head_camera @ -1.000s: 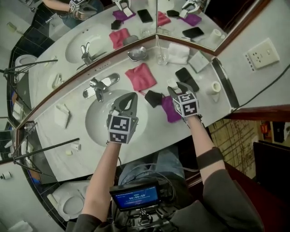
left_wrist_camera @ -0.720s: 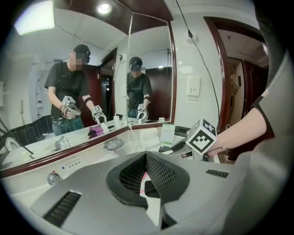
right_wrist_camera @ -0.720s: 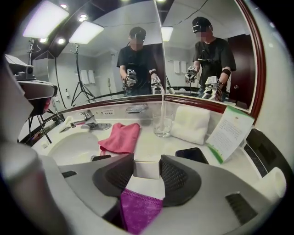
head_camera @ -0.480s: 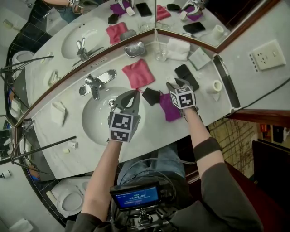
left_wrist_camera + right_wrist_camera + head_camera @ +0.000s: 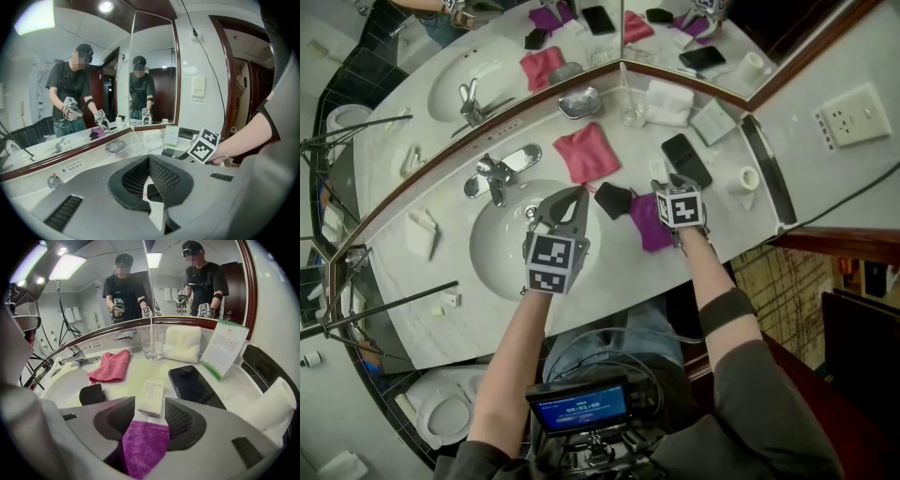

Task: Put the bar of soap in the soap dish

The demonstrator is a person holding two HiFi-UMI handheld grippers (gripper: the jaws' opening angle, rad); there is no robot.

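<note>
The bar of soap (image 5: 151,398), pale and wrapped, lies on the counter just past a purple cloth (image 5: 144,446). My right gripper (image 5: 150,416) is low over it, open, with the bar's near end between the pads and a gap on each side; its jaws have just been opening. In the head view the right gripper (image 5: 663,185) hides most of the soap. The metal soap dish (image 5: 581,101) sits by the mirror, far from it, and shows as the dish (image 5: 115,146) in the left gripper view. My left gripper (image 5: 572,199) hangs shut and empty over the sink basin (image 5: 502,258).
A pink cloth (image 5: 589,153), a small black object (image 5: 613,200) and a black phone (image 5: 686,161) surround the soap. Behind stand a glass (image 5: 632,114), a folded white towel (image 5: 667,101), a card (image 5: 711,125) and a paper roll (image 5: 747,178). The faucet (image 5: 497,175) is at the left.
The right gripper has sunk toward the counter over the soap. The left gripper has stayed over the basin.
</note>
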